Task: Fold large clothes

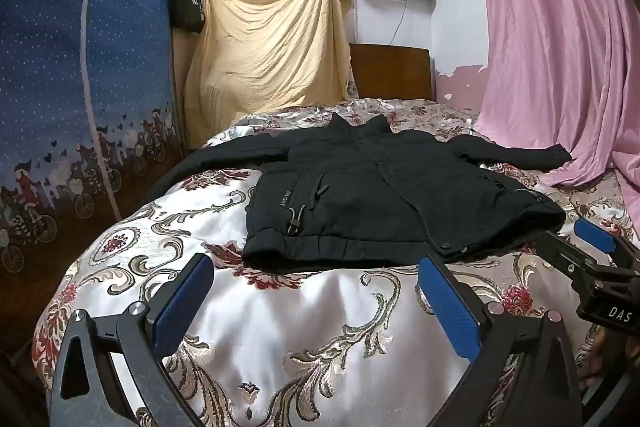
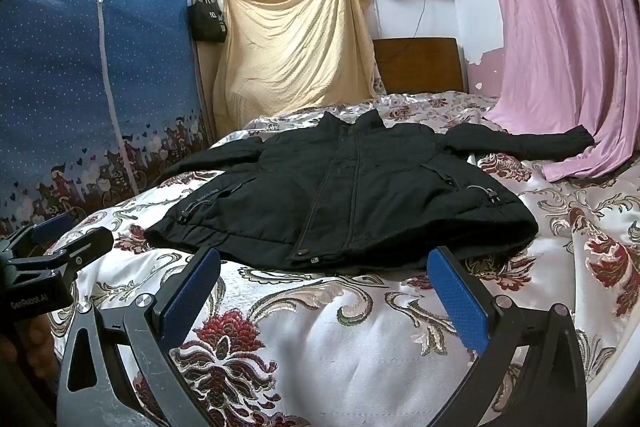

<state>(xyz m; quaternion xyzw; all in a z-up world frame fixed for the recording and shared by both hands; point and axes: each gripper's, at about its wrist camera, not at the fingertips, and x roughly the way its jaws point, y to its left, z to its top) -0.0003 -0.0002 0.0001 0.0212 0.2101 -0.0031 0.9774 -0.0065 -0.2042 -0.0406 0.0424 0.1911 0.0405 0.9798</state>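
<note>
Black jacket (image 1: 384, 195), spread flat on floral bedspread (image 1: 280, 327), frame centre. Your left tongs (image 1: 316, 287) and right tongs (image 2: 326, 279): spread wide, empty, lower frame.

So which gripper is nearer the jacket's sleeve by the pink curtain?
Right. The right gripper sits below the jacket's hem on that sleeve's side; the left gripper is further left.

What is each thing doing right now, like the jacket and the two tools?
Jacket: spread flat on the bed, zipped shut, sleeves out to both sides.
Left tool: open, holding nothing, short of the jacket's hem.
Right tool: open, holding nothing, at the hem.
Pink curtain: hanging, its end lying on the bed.
Wardrobe: zipped closed.
</note>
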